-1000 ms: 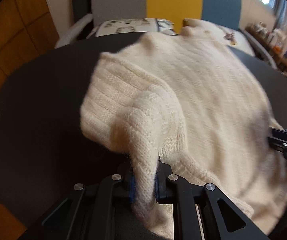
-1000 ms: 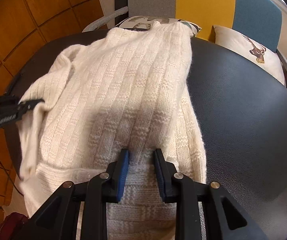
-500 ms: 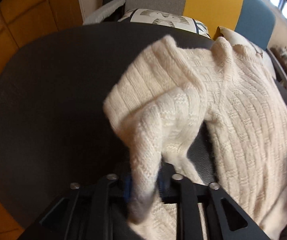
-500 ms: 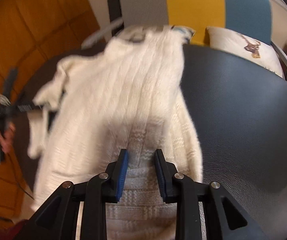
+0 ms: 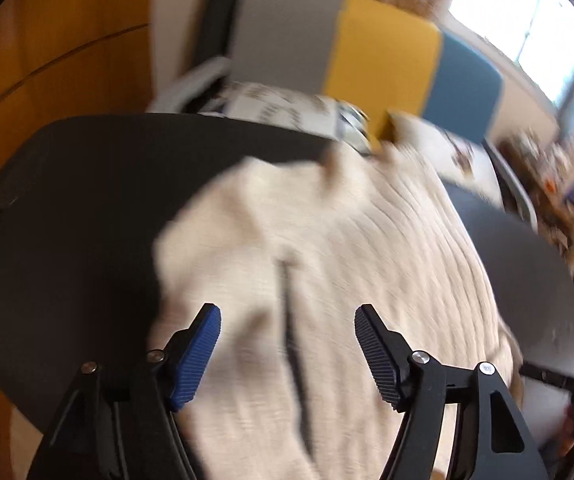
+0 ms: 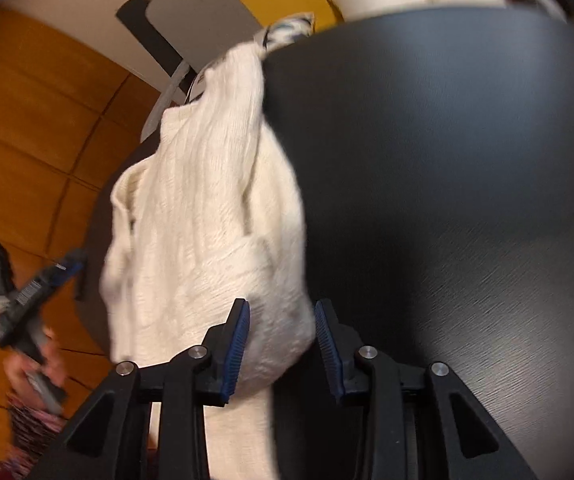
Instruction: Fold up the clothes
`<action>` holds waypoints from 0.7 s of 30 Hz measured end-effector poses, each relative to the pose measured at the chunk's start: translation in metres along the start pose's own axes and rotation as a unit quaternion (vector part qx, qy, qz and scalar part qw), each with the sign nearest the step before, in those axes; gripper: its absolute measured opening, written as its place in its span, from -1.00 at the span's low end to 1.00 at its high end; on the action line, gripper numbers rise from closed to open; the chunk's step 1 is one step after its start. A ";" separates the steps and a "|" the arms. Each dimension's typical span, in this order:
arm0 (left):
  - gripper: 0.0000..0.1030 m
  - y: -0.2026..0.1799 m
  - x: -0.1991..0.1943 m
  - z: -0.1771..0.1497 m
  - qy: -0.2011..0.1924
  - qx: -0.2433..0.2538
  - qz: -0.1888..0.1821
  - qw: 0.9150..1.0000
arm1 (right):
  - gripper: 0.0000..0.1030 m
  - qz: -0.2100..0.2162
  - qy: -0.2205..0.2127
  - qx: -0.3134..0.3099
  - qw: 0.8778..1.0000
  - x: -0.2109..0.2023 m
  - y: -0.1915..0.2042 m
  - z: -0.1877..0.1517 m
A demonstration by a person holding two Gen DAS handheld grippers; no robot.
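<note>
Sweater (image 5: 367,264), cream and thickly knitted, lies on a round black table (image 5: 87,208), stretching from the near edge to the far one. From the left wrist view its left part appears laid inward over the body, with a dark seam line where two layers meet, though blur keeps the detail soft. From the right wrist view the garment looks bunched into a long, uneven heap, not a neat flat packet, so the fold seems partly made, with the body yet to be doubled and squared.

Beyond the table stands a bench back (image 5: 379,48) in grey, yellow and blue, with patterned cushions (image 5: 279,108) on its seat.

The right gripper (image 6: 281,342) has its blue-padded fingers part open, with a thick wad of the near hem bulging between them; the pads look pressed against the knit, so it appears to hold it.

The left gripper (image 5: 288,354) is spread wide above the sweater, holding nothing.
</note>
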State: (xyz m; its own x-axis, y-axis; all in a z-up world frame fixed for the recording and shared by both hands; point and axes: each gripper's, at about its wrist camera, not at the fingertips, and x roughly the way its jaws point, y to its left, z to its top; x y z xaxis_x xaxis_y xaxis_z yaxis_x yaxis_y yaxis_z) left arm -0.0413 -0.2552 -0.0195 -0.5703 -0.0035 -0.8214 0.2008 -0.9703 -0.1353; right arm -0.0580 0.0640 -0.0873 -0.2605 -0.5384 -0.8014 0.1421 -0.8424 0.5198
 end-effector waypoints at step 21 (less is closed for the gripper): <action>0.51 -0.020 0.064 -0.045 0.068 0.010 0.027 0.997 | -0.91 -0.123 -0.039 -0.086 0.988 -0.035 -0.013 0.040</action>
State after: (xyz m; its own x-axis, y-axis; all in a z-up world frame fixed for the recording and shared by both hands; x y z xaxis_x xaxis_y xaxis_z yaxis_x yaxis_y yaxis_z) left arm -0.0458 -0.2253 -0.0942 -0.4460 -0.0235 -0.8947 0.2104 -0.9744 -0.0793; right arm -0.0887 0.0948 -0.0539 -0.3794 -0.3187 -0.8686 0.2243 -0.9425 0.2479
